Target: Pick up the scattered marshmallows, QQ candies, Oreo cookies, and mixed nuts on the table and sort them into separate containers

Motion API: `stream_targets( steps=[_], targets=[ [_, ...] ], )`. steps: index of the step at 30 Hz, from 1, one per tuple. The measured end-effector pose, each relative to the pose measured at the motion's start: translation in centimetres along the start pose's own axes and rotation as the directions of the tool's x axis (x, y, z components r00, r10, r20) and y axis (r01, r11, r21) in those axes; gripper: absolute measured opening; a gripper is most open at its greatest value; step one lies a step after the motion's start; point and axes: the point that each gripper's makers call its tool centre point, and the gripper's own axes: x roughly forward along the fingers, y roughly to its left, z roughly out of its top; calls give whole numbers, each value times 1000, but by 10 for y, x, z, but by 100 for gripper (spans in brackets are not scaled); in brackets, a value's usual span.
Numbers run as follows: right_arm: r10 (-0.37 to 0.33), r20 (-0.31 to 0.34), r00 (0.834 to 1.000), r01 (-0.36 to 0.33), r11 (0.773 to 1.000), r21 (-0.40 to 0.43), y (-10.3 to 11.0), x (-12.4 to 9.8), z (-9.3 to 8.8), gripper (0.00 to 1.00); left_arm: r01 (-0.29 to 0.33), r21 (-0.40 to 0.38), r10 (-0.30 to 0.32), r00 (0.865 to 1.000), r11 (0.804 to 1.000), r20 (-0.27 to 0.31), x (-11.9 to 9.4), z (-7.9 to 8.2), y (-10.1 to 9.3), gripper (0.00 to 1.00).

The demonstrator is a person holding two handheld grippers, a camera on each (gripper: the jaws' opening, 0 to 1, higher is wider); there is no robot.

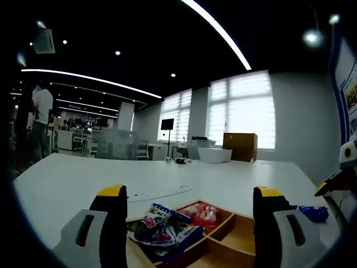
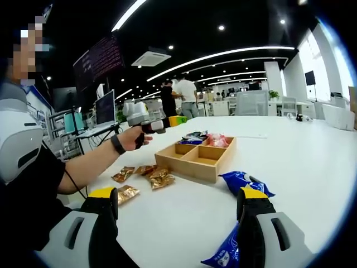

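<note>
Left gripper view: our left gripper (image 1: 189,223), jaws spread and empty, hovers above the wooden tray (image 1: 226,229) holding candy packets (image 1: 162,226). Right gripper view: right gripper (image 2: 175,220) gapes empty too (blue packets (image 2: 245,181) just beside it); gold packets (image 2: 142,178) lie near the tray (image 2: 195,159).

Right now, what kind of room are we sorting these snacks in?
Probably an open-plan office or lab: a long white table, desks with computer monitors along one side, and tall windows with white blinds.
</note>
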Motion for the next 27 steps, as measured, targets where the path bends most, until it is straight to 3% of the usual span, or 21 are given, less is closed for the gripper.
stream_targets(
  steps=[10,16,27],
  targets=[
    [6,2,1000,-6,1000,-7,1,3,2,83,-8,40,9,999,999,-36,-38,-7,-8,97],
    [12,9,1000,-12,1000,-15,2,4,6,83,-6,6,6,1000,1000,-10,-63,-8,-14,97],
    [17,14,1000,-17,1000,-9,2,6,5,83,-25,-23,24,999,999,-21,-104,-20,-15,97]
  ],
)
